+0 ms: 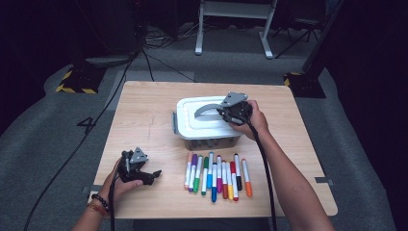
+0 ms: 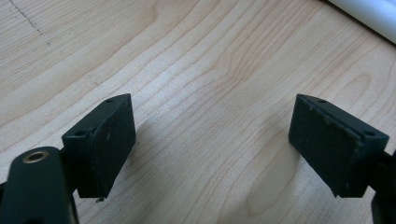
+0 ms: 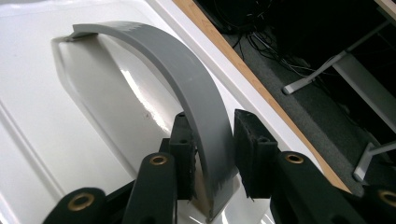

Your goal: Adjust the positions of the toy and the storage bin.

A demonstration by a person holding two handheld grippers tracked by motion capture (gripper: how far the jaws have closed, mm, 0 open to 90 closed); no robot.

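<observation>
At the near left of the counter (image 1: 144, 101), the left hand-held gripper (image 1: 153, 174) rests with its jaws spread wide over bare wood, nothing between them. Just right of it lies a row of coloured markers (image 1: 217, 175), side by side, near the front of a white lidded box (image 1: 192, 126). On the lid, the right hand-held gripper (image 1: 222, 110) is clenched on the grey arched handle (image 3: 187, 88); its own view shows both pads (image 3: 252, 149) pressing the strap and a lifted far end.

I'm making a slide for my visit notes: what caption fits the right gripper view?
Right claw closed on the grey curved plastic handle of the white plastic box lid.
</observation>
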